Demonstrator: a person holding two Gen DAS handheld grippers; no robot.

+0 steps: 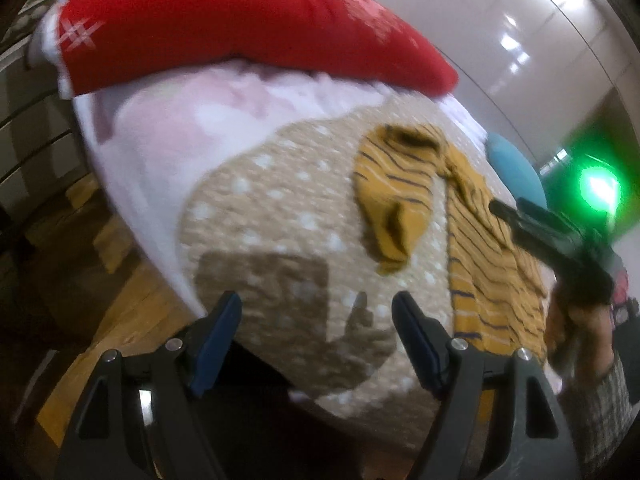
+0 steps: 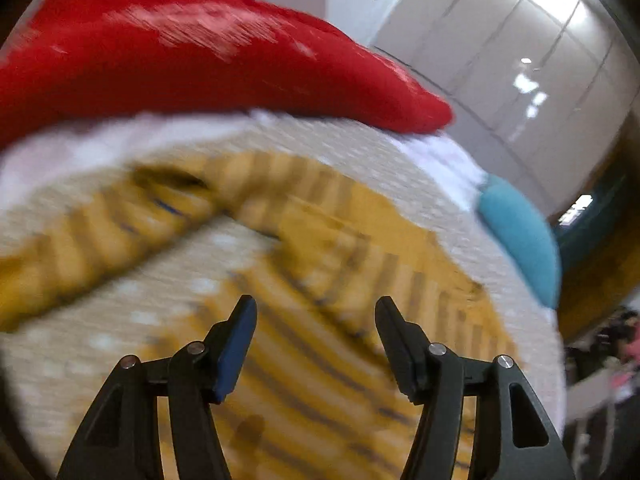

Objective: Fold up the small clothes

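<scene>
mustard striped garment [image 2: 360, 280] lies ahead of our right gripper [image 2: 316, 312]; both grippers gape empty, so we risk pinching blanket [image 1: 280, 208] beneath.

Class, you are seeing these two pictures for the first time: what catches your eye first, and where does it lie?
The big red pillow at the head of the bed stands out first. Next comes the mustard striped garment, lying crumpled on the beige dotted blanket. The open right gripper hovers above that garment.
</scene>
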